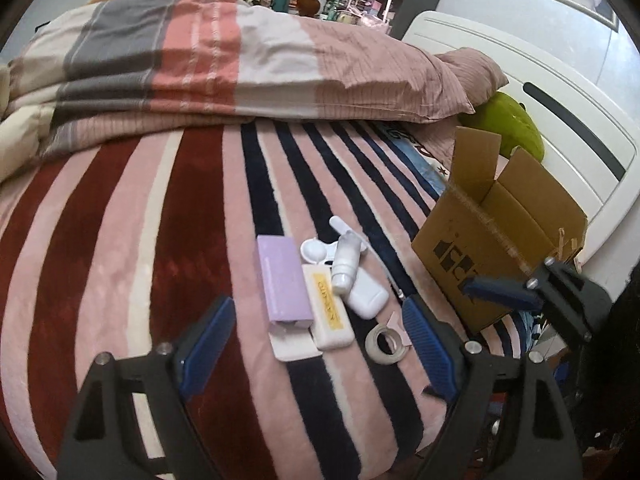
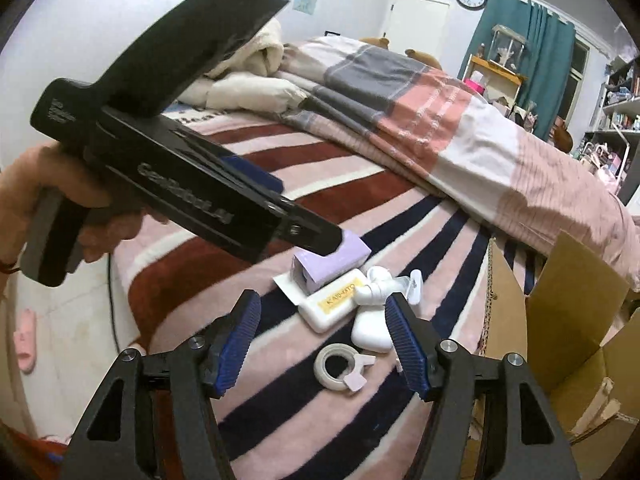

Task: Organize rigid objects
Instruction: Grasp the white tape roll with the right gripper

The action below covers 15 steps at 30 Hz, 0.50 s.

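Note:
Several small items lie in a cluster on the striped blanket (image 1: 192, 240): a lavender box (image 1: 284, 280), a white box with a yellow label (image 1: 328, 312), a small white bottle (image 1: 346, 264), a white case (image 1: 366, 294) and a tape roll (image 1: 386, 344). My left gripper (image 1: 318, 304) hangs open just above them with nothing between its pads. My right gripper (image 2: 322, 304) is open too, over the labelled box (image 2: 332, 308) and the tape roll (image 2: 336, 366). In the right wrist view a hand (image 2: 24, 200) holds the left gripper (image 2: 306, 212) over the lavender box (image 2: 332, 264).
An open cardboard box (image 1: 492, 248) stands on the bed to the right of the cluster, also seen in the right wrist view (image 2: 560, 320). A folded duvet (image 1: 240, 60) lies behind. A green plush (image 1: 516, 120) rests by the white headboard (image 1: 560, 128). A pink slipper (image 2: 26, 340) lies on the floor.

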Each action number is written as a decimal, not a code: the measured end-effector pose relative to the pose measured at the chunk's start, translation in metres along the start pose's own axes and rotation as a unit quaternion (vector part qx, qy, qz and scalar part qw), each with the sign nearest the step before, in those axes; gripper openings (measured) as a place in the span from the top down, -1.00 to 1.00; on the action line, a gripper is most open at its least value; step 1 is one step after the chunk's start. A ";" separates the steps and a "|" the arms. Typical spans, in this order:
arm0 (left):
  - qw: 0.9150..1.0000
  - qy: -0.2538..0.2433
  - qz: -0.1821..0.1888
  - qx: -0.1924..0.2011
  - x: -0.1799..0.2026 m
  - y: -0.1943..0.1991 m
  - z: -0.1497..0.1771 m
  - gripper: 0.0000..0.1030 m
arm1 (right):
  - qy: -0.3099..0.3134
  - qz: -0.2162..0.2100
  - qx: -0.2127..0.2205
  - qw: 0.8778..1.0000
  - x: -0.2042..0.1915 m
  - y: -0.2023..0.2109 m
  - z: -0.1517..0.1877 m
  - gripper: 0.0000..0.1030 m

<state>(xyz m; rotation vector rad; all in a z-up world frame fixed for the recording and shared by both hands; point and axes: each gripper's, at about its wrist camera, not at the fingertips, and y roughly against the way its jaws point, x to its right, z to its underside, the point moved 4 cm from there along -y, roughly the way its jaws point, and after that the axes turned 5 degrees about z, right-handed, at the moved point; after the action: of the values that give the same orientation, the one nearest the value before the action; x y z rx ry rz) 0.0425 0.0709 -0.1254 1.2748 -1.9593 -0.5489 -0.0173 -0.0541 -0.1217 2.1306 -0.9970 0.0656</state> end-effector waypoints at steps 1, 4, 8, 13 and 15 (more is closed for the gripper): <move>1.000 0.001 0.000 0.000 -0.001 0.000 0.002 -0.62 | 0.012 0.016 0.006 1.000 -0.003 0.005 0.000 -0.20; 1.000 0.008 0.002 0.004 -0.004 0.001 0.005 -0.62 | 0.016 0.016 0.017 1.000 -0.002 0.010 -0.001 -0.21; 1.000 0.015 -0.001 0.011 -0.009 0.004 0.007 -0.62 | 0.033 0.038 0.017 0.999 -0.004 0.010 0.000 -0.23; 1.000 0.018 -0.005 0.017 -0.014 0.008 0.007 -0.62 | 0.067 0.039 0.038 0.996 -0.016 0.019 0.000 -0.23; 1.000 0.019 -0.006 0.018 -0.016 0.010 0.009 -0.62 | 0.059 0.018 0.019 0.998 -0.017 0.012 0.004 -0.23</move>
<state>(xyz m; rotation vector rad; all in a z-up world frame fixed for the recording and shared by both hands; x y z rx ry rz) 0.0339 0.0887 -0.1298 1.3117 -1.9381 -0.4939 -0.0377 -0.0503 -0.1228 2.1164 -0.9720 0.2274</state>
